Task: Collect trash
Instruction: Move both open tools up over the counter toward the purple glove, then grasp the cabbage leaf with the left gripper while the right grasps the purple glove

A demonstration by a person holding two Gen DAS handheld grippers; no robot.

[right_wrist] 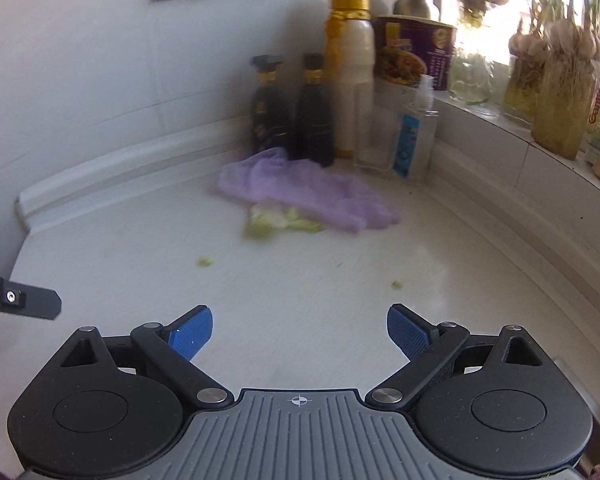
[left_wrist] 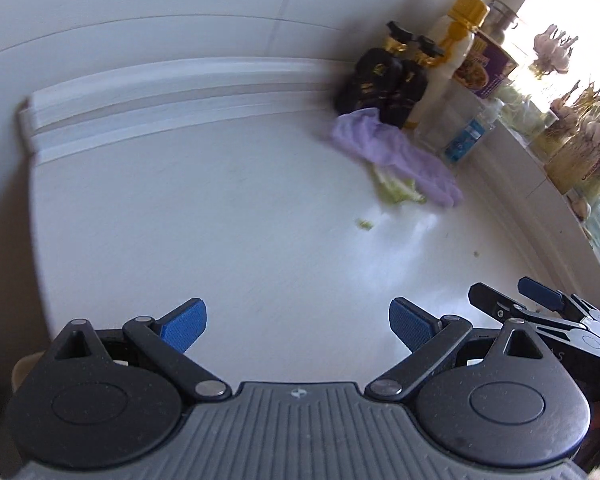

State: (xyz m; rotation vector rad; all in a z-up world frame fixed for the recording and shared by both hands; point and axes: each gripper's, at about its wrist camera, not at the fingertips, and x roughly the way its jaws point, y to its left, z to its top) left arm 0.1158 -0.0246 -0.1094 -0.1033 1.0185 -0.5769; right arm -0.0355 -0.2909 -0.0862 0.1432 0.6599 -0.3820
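Counter (right_wrist: pixel 140 280): scraps (right_wrist: pixel 280 222) beyond open tongs (right_wrist: pixel 299 334).

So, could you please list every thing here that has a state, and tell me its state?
left gripper: open, holding nothing
right gripper: open, holding nothing
purple bag: crumpled, lying flat on the counter, against one dark bottle
green leaf scrap: on the counter, partly under the bag
two dark bottles: upright, capped
tall white bottle: upright, gold cap on
clear spray bottle: upright

only "gam" — red letters on a jar (right_wrist: pixel 560 92).
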